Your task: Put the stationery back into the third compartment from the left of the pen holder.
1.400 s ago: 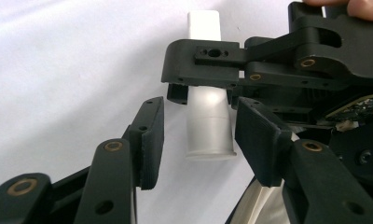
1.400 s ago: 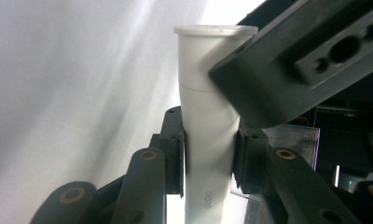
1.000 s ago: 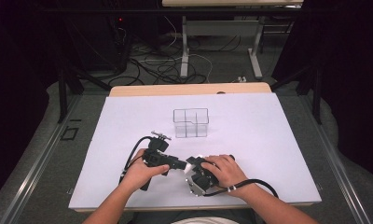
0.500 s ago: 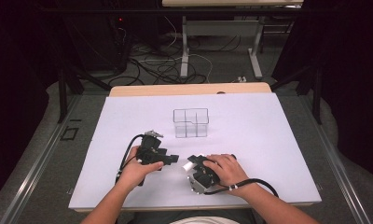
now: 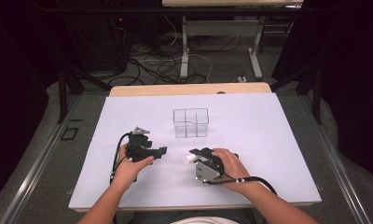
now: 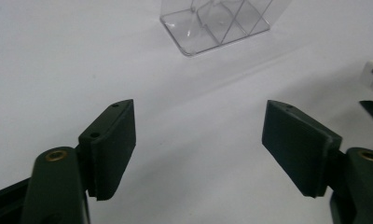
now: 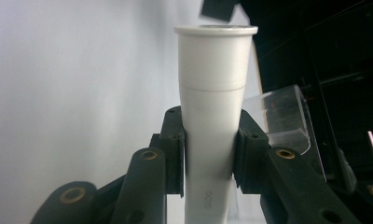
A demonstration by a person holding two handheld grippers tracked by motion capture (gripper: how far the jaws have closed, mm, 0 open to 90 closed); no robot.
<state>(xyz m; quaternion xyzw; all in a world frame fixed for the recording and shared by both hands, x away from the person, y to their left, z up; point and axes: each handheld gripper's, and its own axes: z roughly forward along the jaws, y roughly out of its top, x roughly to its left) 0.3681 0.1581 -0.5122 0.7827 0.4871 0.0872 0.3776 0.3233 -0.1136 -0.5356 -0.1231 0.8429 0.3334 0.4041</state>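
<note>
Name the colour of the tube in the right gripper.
White tube; shows best in the right gripper view.

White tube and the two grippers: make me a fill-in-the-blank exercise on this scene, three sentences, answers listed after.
1. The white tube is clamped between the jaws of the ____ gripper.
2. The left gripper has nothing between its jaws, which have just been ____.
3. The clear divided box stands on the white table, ____ the grippers as the high view shows it.

Missing words: right; opening; beyond
</note>
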